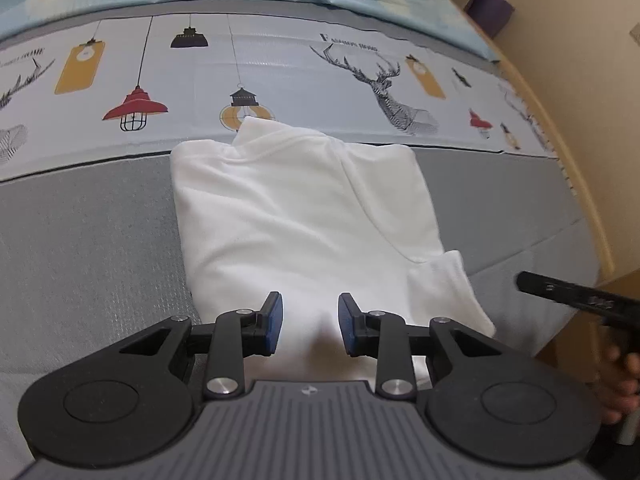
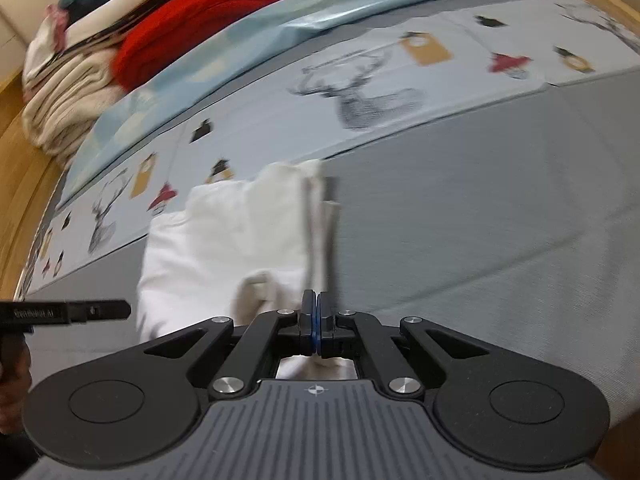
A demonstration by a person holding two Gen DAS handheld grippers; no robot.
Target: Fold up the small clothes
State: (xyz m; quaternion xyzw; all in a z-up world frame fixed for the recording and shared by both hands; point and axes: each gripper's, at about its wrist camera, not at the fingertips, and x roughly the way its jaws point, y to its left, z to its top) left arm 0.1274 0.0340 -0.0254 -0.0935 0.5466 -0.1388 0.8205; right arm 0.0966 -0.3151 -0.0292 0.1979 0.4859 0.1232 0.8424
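Over a half-folded white cotton garment point(image 1: 296, 216) on the grey bed point(image 1: 88, 232), left tongs point(image 1: 310, 322) stood parted and empty; right tongs point(image 2: 316, 322) were pressed together, empty. Best grip the loose sleeve edge squarely.

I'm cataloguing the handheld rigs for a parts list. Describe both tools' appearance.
The left tool and right tool match: black linkage arms with silver pivot bolts, blue-padded black fingers, two round black discs, and a grey ribbed plate bearing a small crosshair mark. Seen side-on, the left tool's black body carries small white lettering.
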